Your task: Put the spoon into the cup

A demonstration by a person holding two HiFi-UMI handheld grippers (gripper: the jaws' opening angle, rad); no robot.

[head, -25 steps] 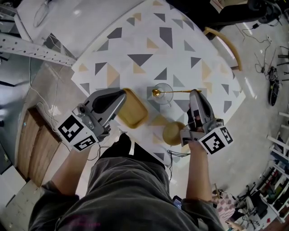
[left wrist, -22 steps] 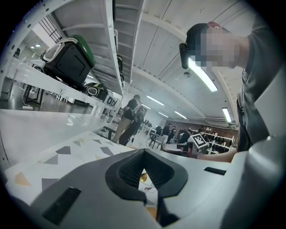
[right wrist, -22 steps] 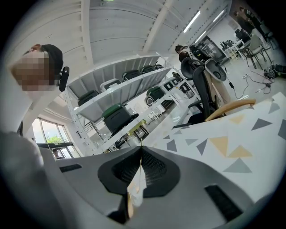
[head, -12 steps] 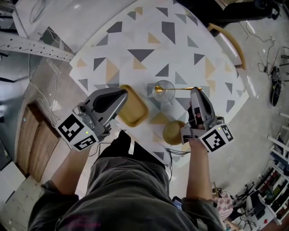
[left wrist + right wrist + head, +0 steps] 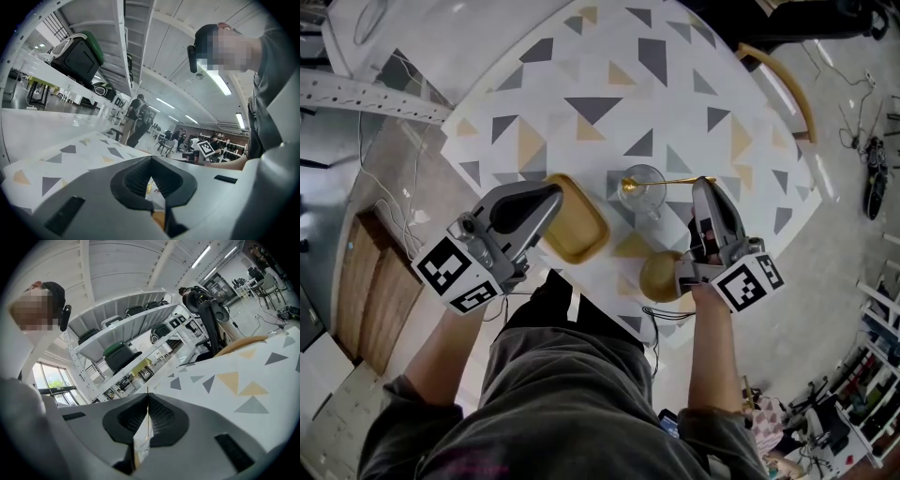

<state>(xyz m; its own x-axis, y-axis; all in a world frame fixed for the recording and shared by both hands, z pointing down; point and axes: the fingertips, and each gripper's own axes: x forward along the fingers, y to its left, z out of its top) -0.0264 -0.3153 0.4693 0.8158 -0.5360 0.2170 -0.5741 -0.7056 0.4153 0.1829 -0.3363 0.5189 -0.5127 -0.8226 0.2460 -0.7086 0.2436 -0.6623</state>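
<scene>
While the right gripper (image 5: 705,184) pinches the gold spoon (image 5: 675,180) tight by its handle end, the spoon's bowl hangs at the glass cup (image 5: 643,199) by the table's (image 5: 609,66) near edge. Insertion seems under way; next, tip the bowl down inside, then release. The left gripper (image 5: 551,194), jaws together and empty, hovers over the yellow tray (image 5: 577,225).
</scene>
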